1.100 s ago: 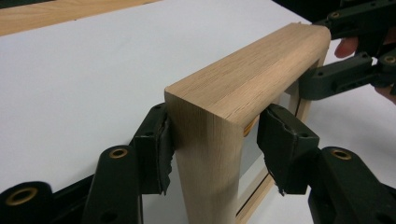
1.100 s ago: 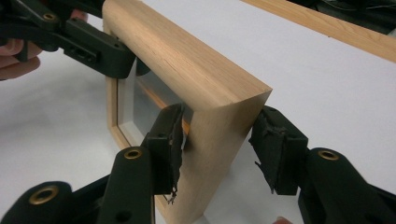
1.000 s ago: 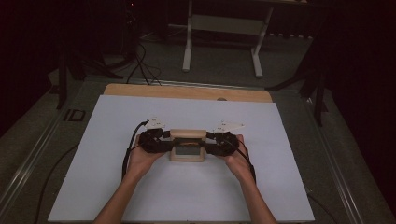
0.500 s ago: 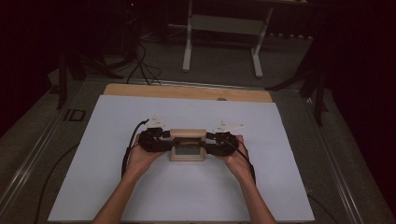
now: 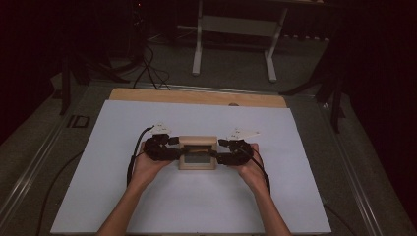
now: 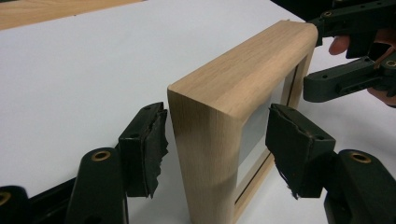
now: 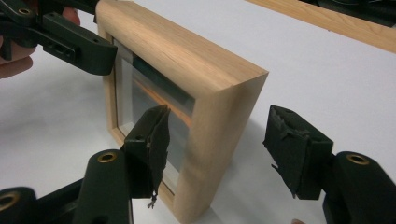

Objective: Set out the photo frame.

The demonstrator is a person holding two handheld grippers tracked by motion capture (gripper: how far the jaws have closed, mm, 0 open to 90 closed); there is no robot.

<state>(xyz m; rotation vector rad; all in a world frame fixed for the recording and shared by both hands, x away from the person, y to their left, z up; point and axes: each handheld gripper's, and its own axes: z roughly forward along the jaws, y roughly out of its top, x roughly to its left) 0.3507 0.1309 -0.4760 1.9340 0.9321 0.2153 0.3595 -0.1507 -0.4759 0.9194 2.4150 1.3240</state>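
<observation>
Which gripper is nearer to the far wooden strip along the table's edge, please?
Neither clearly. The left gripper straddles the light wooden picture frame's left side, the right gripper its right, both level before the wooden strip.

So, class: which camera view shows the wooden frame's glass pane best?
The right gripper view: the glass pane faces it, filling the wooden frame. The left gripper view catches a thin sliver; the high view shows it small and dark.
</observation>
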